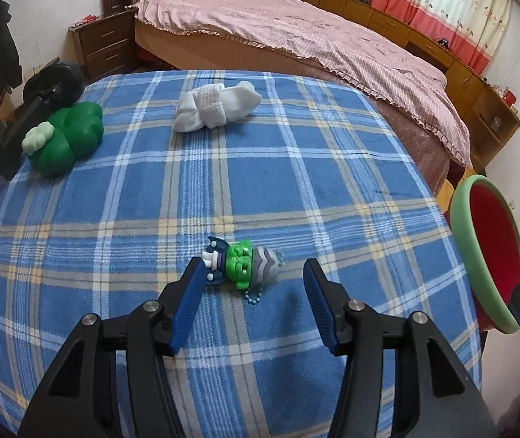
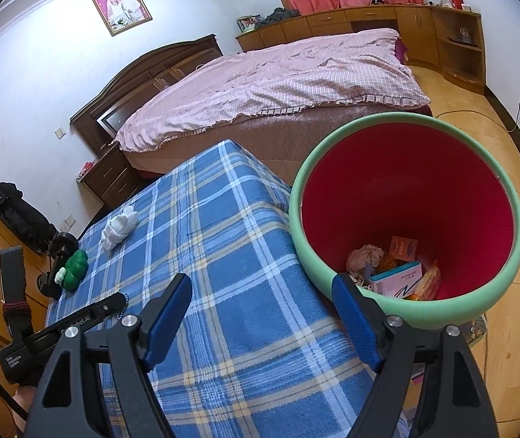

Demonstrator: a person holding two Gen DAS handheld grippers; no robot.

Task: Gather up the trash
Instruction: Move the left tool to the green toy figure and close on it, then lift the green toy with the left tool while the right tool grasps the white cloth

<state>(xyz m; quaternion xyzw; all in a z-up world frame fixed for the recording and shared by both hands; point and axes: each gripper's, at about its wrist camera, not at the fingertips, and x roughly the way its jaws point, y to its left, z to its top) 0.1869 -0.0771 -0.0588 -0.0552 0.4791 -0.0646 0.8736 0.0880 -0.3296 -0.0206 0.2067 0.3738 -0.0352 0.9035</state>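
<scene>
The left gripper (image 1: 252, 281) hovered low over the counter (image 1: 296, 182), which was covered with a blue checked blanket. Its jaws were wide open and held nothing. The small green toy figure (image 1: 243, 264) lay on the blanket just between and ahead of the fingertips, so a grasp was probably being prepared. The right gripper (image 2: 262, 292) also had its jaws wide open and empty, near the rim of the red bin (image 2: 479, 292). The bin stood just beside the counter edge and already held papers and wrappers, likely to receive the next piece. A white rolled sock (image 1: 216, 106) and a green clover toy (image 1: 66, 138) lay farther away.
</scene>
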